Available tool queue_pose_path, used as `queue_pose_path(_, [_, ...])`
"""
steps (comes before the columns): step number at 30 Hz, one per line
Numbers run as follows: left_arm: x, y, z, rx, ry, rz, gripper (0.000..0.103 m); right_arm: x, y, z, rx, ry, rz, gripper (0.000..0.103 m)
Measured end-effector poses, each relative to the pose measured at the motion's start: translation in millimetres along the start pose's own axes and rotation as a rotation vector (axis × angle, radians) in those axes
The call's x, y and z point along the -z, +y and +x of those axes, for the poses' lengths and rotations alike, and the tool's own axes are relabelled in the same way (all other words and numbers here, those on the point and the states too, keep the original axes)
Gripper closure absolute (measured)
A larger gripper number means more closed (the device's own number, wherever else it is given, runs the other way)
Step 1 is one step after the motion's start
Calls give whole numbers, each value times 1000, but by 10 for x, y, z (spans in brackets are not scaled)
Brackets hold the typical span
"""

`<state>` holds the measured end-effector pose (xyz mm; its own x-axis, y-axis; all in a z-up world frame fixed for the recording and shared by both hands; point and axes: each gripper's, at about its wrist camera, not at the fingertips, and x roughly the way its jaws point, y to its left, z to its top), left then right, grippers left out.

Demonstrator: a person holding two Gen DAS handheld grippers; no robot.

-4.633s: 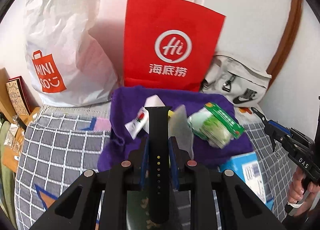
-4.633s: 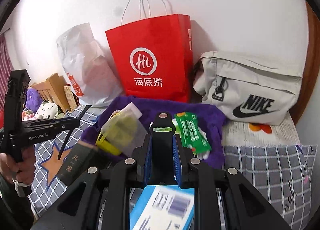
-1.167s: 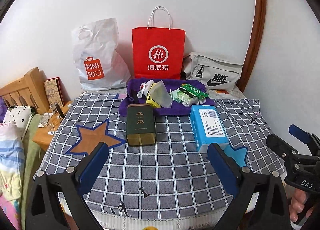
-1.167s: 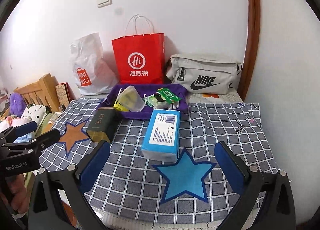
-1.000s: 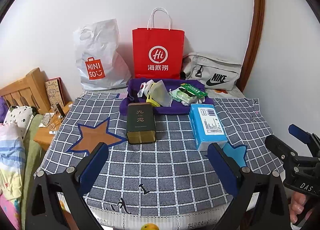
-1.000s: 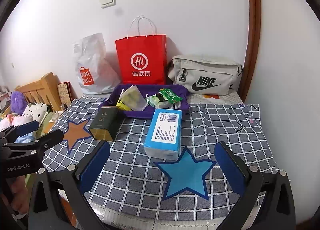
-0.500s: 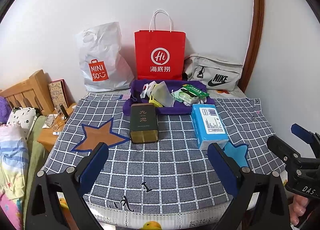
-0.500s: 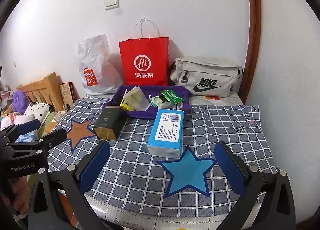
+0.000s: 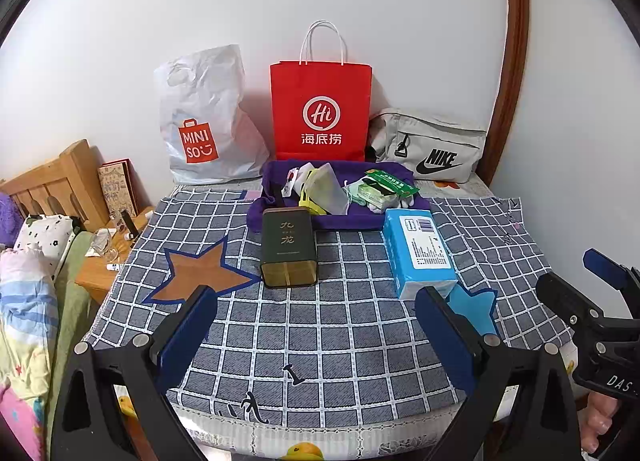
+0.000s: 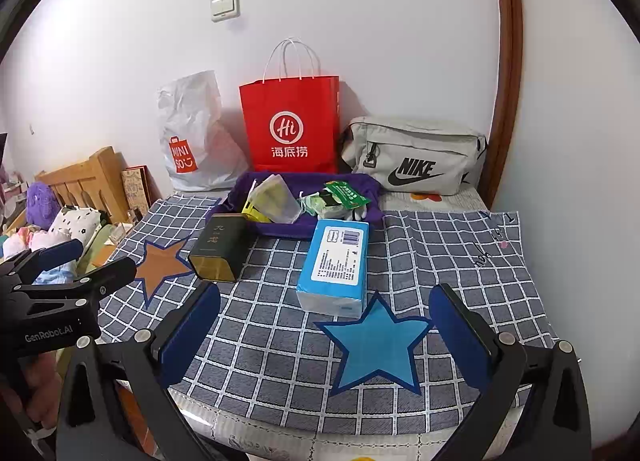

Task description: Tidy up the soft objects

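A purple cloth (image 9: 280, 217) lies at the back of the checked table cover and holds a black strap (image 9: 276, 193), a translucent pouch (image 9: 326, 189), a green packet (image 9: 390, 181) and white gloves. In front of it stand a dark green tin (image 9: 287, 247) and a blue tissue pack (image 9: 420, 249). My left gripper (image 9: 314, 309) hangs open and empty over the table's near edge. My right gripper (image 10: 324, 301) is open and empty too, well short of the tissue pack (image 10: 336, 261) and the tin (image 10: 220, 247). Each gripper shows at the edge of the other's view.
Against the wall stand a white plastic bag (image 9: 204, 129), a red paper bag (image 9: 320, 117) and a grey waist bag (image 9: 432, 149). A wooden headboard (image 9: 52, 181), bedding and a small wooden stand (image 9: 104, 261) lie to the left. The table's front edge is just below the grippers.
Both grippers, earlier shut on items over the purple cloth, have opened and pulled far back to the table's near edge. The black strap now lies on the cloth. Over the last second only slight drift.
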<state>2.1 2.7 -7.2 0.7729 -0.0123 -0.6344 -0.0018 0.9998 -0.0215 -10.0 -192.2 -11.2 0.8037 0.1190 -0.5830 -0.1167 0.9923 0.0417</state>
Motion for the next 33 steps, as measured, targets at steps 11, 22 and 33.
queue_pose_path(11, [2,-9,-2,-2,0,-2,3,-2,2,-3,-3,1,0,0])
queue_pose_path(22, [2,-8,-8,0,0,-2,3,0,1,-37,-6,-2,9,0])
queue_pose_path(33, [5,-10,-19,-1,0,-2,3,-3,8,-42,-5,-2,8,0])
